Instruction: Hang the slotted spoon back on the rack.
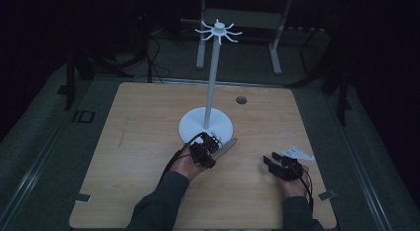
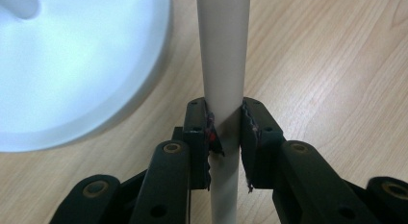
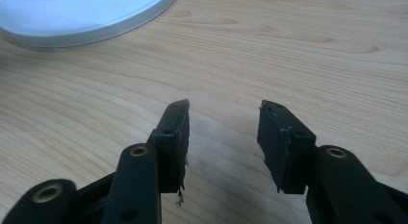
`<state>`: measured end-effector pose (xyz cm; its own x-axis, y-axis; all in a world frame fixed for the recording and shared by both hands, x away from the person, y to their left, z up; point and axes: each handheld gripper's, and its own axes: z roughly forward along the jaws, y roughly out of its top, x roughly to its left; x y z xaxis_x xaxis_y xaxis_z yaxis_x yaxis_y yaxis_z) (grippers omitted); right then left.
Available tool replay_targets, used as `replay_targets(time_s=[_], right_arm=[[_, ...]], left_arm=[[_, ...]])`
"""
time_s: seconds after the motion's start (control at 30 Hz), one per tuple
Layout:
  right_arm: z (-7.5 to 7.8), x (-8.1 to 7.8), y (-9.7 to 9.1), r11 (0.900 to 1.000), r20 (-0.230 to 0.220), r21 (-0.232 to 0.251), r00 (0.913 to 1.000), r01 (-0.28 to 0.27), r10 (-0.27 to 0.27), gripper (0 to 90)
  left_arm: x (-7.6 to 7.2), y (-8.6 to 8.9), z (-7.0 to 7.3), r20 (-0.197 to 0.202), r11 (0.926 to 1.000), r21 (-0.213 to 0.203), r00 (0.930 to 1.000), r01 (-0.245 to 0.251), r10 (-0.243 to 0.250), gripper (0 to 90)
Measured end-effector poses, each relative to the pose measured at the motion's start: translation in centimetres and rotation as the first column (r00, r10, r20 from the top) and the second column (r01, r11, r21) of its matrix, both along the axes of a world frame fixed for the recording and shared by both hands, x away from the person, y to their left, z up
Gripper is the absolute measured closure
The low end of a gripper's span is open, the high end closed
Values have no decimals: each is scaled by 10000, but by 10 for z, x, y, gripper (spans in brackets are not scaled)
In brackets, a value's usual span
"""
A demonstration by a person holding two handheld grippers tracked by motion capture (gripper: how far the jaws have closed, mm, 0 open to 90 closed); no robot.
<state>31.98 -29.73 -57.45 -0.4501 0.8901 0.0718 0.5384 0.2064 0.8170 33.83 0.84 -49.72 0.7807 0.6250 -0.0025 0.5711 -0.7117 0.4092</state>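
Left gripper view showed the left gripper (image 2: pixel 225 125) clamped on a pale rod (image 2: pixel 224 56) (beside the white base (image 2: pixel 72 80)); the right gripper (image 3: pixel 223 132) had its jaws apart.

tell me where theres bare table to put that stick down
The widest bare patch of the table is its left half, from the round white base out to the left edge. The far right corner beyond the small hole is free too. It is crowded at the near middle, where the left gripper clamps the stick beside the base, and by the open right gripper.
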Motion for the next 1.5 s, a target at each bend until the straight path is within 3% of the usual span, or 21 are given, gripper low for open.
replay_targets(time_s=[0.23, 0.7, 0.9, 1.13, 1.33, 1.5], right_arm=[[0, 0, -1, 10000, 25, -13, 10000, 16, -16, 543], [0, 0, -1, 10000, 41, -20, 10000, 22, -22, 542], [0, 0, -1, 10000, 17, -2, 10000, 42, -42, 542], [0, 0, -1, 10000, 44, -3, 10000, 74, -74, 536], [0, 0, -1, 10000, 65, 1, 9999, 83, -83, 536], [0, 0, -1, 10000, 73, -33, 9999, 71, -71, 536]], left_arm=[[-3, 7, 13, 533, 9982, -481, 9979, -354, 380, 746], [-6, 22, 34, 1340, 9838, -1398, 9823, -1118, 1307, 747], [-8, 26, 42, 1607, 9752, -1747, 9732, -1357, 1642, 747], [-9, 28, 48, 1722, 9724, -1872, 9699, -1392, 1720, 747], [-11, 32, 54, 2021, 9655, -2086, 9590, -1560, 1986, 748], [-16, 36, 59, 2496, 9533, -2390, 9370, -1848, 2443, 748]])
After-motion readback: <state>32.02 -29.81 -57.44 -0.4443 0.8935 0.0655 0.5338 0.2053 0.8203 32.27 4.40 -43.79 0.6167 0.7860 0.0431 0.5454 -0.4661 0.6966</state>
